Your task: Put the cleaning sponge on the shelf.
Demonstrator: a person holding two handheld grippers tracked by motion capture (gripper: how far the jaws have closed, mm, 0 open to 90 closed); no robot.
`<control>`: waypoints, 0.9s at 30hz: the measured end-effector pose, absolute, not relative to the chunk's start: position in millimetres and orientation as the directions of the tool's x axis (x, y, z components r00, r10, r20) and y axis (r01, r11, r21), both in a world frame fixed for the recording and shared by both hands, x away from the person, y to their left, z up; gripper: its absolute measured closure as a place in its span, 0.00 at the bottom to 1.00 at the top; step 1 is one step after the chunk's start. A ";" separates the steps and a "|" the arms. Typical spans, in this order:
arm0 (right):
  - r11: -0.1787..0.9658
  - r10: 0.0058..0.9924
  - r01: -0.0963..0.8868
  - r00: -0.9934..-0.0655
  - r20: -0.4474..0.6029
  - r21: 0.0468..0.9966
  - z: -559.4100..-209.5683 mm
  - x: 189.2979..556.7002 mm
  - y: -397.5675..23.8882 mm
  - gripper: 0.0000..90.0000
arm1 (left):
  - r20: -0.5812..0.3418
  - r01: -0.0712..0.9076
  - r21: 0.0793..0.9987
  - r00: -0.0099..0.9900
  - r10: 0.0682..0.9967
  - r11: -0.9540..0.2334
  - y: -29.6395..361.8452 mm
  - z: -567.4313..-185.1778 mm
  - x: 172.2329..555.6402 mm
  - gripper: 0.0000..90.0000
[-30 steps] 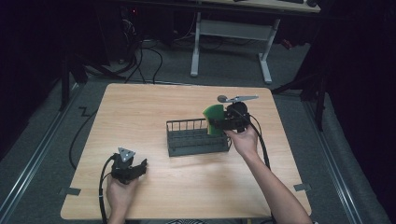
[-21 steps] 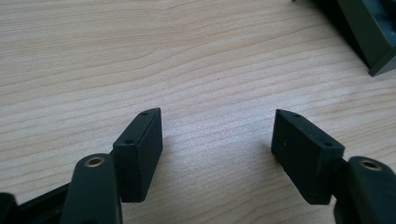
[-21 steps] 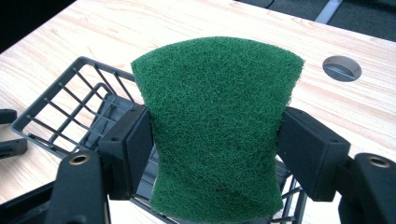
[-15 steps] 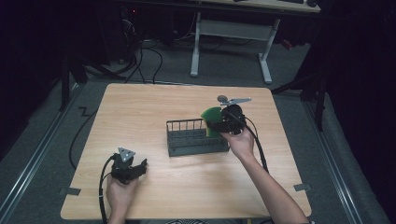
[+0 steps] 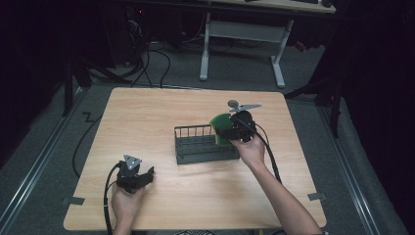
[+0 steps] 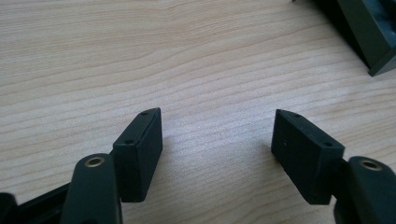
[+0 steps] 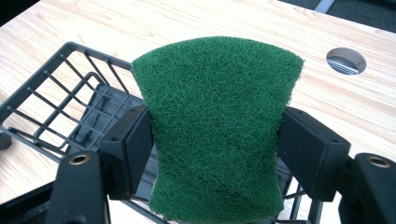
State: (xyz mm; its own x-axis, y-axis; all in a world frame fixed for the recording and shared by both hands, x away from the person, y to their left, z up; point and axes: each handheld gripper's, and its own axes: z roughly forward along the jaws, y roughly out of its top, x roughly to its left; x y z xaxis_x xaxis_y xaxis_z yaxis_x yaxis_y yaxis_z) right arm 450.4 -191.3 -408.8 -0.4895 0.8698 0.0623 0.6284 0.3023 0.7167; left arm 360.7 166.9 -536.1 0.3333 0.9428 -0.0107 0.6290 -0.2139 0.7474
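Note:
My right gripper (image 7: 215,140) is shut on a green scouring sponge (image 7: 217,126), its pads squeezing the sponge's sides so it bows in at the waist. In the high view the sponge (image 5: 220,126) hangs over the right end of a dark wire basket (image 5: 203,145), with the right gripper (image 5: 226,131) just to its right. My left gripper (image 6: 217,140) rests low over bare wood near the table's front left, jaws wide open with nothing between them; in the high view the left gripper (image 5: 147,175) points right.
The wooden table (image 5: 147,112) carries the basket near its middle. A round cable hole (image 7: 346,60) sits in the tabletop beyond the sponge. A corner of the basket (image 6: 369,32) shows far off. A white desk frame (image 5: 244,44) stands on the floor behind.
The right gripper with the sponge has shifted slightly left and down toward the basket's right end. The left gripper has stayed where it was.

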 end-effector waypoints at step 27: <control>0.345 0.871 0.666 -0.490 0.039 0.661 -427.9 450.7 -190.4 0.33 | -0.011 0.629 0.747 0.333 0.943 -0.214 166.9 -536.1 360.7 0.38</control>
